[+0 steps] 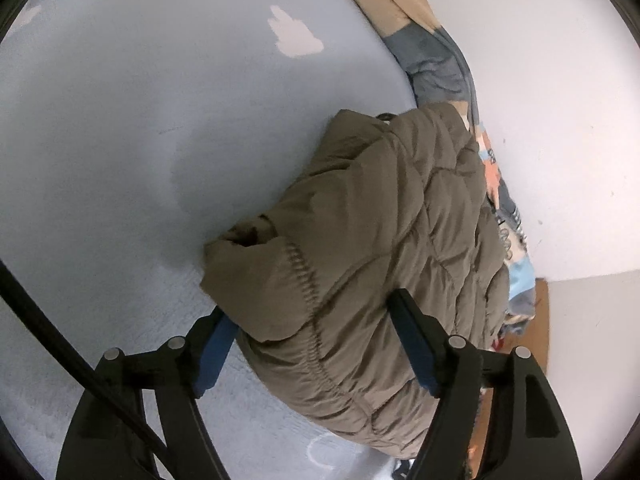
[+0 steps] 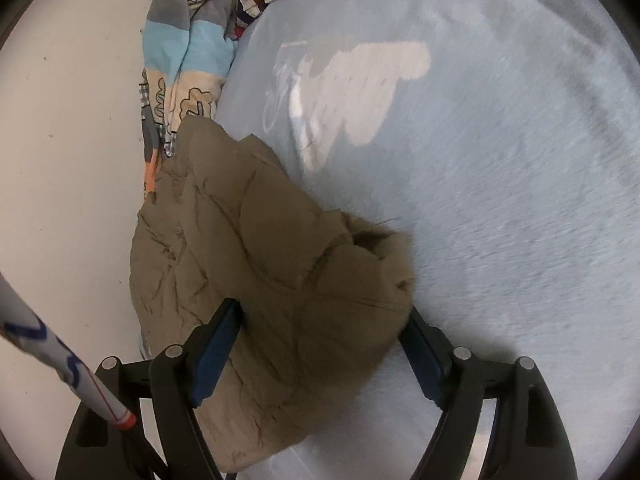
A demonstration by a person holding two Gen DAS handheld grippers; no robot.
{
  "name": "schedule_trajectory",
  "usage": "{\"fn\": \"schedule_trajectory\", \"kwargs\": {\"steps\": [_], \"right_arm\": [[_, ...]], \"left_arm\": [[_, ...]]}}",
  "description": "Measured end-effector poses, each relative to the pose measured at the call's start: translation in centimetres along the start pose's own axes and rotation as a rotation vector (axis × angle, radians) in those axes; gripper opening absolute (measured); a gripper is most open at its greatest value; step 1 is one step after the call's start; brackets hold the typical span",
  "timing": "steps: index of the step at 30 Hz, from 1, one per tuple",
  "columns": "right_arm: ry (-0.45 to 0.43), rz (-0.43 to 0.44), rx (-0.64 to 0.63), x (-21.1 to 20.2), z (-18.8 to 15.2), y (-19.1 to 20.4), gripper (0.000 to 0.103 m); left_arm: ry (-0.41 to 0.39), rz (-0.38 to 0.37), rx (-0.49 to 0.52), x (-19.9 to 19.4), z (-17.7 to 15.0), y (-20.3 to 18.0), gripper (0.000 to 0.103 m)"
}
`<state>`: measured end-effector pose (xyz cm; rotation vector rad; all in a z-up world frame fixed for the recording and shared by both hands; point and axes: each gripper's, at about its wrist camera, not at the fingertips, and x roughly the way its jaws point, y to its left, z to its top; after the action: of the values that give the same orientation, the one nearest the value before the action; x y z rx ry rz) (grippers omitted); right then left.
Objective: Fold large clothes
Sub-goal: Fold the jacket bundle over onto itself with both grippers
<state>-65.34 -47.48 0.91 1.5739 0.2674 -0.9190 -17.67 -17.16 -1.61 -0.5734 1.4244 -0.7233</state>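
The olive-brown quilted puffer jacket (image 1: 360,248) lies in a compact, thick bundle on the pale blue fleecy bed cover (image 1: 120,140), right at the edge of the bed, where it touches a crumpled patchwork-print quilt in blue, grey and cream (image 1: 432,52) that hangs down towards the off-white floor (image 1: 560,80). Judging by the shape, most of the folding is done: no sleeve trails loose, and a stitched, elasticated hem or cuff runs across the top layer (which of the two I cannot tell). What seems left is letting go, squaring the bundle up, and perhaps shifting it away from the edge.

The left gripper (image 1: 316,324) stands spread, its blue pads either side of the near end of the bundle; whether they press on it is not clear. The right gripper (image 2: 324,328) is likewise spread wide, with the other corner between its fingers, the far pad half hidden behind the fabric.

The bundle's long axis runs along the bed edge, away from both grippers, with the bulkier rolled end pointing inwards over the cover in the right wrist view.
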Motion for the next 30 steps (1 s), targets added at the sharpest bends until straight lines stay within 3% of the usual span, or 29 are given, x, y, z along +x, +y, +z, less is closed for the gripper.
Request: {"fn": "schedule_trajectory", "kwargs": {"steps": [2,4,5,7,11,14,21,30], "right_arm": [[-0.007,-0.008,-0.002,0.5,-0.1,0.2,0.083],[-0.016,-0.033,-0.029,0.6,-0.2,0.6,0.062],[-0.021,-0.058,-0.068,0.5,-0.2,1.2,0.057],[-0.034,-0.124,-0.186,0.2,-0.4,3.0,0.044],[-0.100,-0.325,-0.533,0.1,-2.6,7.9,0.039],[-0.153,-0.421,-0.722,-0.2,-4.4,10.1,0.037],[-0.200,-0.500,-0.885,-0.1,-5.6,11.9,0.037],[-0.299,-0.540,-1.066,-1.4,-7.7,14.6,0.033]], "left_arm": [[-0.003,0.034,0.041,0.1,-0.1,-0.6,0.074],[-0.011,0.101,0.139,0.1,-0.2,-1.9,0.067],[-0.022,0.154,0.217,0.1,-0.4,-3.1,0.063],[-0.070,0.282,0.408,0.2,-1.5,-5.6,0.059],[-0.182,0.457,0.677,0.3,-3.9,-9.3,0.059],[-0.232,0.506,0.786,0.2,-4.9,-10.3,0.059],[-0.291,0.580,0.930,0.5,-6.4,-11.6,0.058],[-0.370,0.543,1.002,-1.6,-6.9,-13.3,0.051]]}}
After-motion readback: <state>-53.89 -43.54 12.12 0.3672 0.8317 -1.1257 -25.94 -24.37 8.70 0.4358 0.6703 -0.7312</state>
